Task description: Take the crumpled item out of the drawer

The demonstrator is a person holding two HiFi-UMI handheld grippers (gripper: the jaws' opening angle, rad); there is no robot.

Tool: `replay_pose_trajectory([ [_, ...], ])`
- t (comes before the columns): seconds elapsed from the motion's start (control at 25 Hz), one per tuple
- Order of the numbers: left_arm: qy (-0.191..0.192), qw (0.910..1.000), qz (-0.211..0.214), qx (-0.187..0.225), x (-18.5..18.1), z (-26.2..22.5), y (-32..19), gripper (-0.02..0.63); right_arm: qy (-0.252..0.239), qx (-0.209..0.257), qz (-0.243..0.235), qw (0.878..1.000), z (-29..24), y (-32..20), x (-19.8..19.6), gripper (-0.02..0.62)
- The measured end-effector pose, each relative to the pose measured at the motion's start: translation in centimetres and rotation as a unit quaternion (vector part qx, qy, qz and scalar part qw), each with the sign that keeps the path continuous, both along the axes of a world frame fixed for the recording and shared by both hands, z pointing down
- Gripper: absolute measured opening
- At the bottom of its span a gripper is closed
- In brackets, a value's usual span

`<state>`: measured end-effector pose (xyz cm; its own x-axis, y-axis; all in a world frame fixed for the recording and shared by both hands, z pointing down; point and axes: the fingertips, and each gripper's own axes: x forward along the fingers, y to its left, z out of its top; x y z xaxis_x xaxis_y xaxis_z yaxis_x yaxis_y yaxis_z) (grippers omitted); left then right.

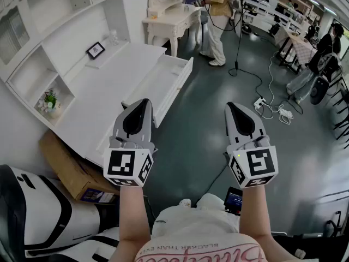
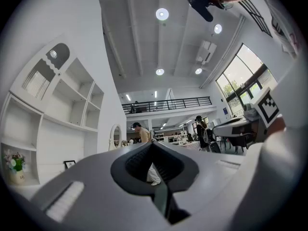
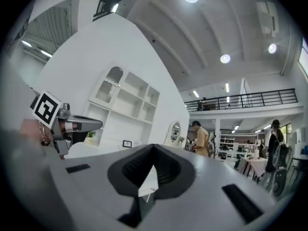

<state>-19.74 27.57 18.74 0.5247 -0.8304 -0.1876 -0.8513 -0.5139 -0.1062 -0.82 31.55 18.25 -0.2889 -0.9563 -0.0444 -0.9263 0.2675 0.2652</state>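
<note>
An open white drawer (image 1: 163,83) sticks out from the white desk (image 1: 103,97), above and ahead of my left gripper in the head view. Its inside looks plain white, and I see no crumpled item in it from here. My left gripper (image 1: 143,101) is shut and empty, held in the air just short of the drawer's near corner. My right gripper (image 1: 231,105) hovers over the grey floor to the right, also shut with nothing in it. Both gripper views look level into the room, with the left gripper's (image 2: 151,144) and the right gripper's (image 3: 154,147) jaws meeting at their tips.
A cardboard box (image 1: 71,168) leans by the desk's near end, with a white-and-black machine (image 1: 32,212) below it. On the desk unit are a small picture frame (image 1: 95,49) and potted flowers (image 1: 50,100). A dressing table (image 1: 172,21), a standing person (image 1: 218,15) and floor cables (image 1: 264,105) lie beyond.
</note>
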Motion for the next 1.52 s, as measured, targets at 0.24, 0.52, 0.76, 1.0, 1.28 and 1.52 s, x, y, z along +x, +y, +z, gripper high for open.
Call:
replay_pose_trajectory([
  [0.24, -0.003, 1.0, 0.004, -0.004, -0.6, 0.3, -0.1, 0.011, 0.003, -0.001, -0.001, 1.0, 0.0, -0.4, -0.9, 0.006],
  [0.52, -0.002, 0.9999, 0.003, -0.013, -0.3, 1.4, -1.1, 0.011, 0.016, -0.007, -0.005, 1.0, 0.8, -1.7, -0.9, 0.006],
  [0.76, -0.007, 0.9997, 0.004, -0.023, 1.5, 2.4, -3.0, 0.011, 0.004, -0.016, -0.009, 1.0, 2.2, -3.9, 0.6, 0.006],
  [1.0, -0.014, 0.9992, 0.002, -0.038, 3.7, 3.7, -6.7, 0.011, -0.002, -0.029, -0.02, 0.999, 3.8, -7.7, 2.5, 0.006],
  [1.28, -0.027, 0.998, -0.008, -0.057, 7.3, 5.2, -12.8, 0.011, -0.008, -0.044, -0.05, 0.998, 5.0, -14.6, 4.7, 0.006],
  [1.52, -0.034, 0.997, -0.021, -0.066, 10.3, 5.5, -19.3, 0.011, -0.01, -0.055, -0.074, 0.996, 5.5, -21.5, 7.2, 0.006],
])
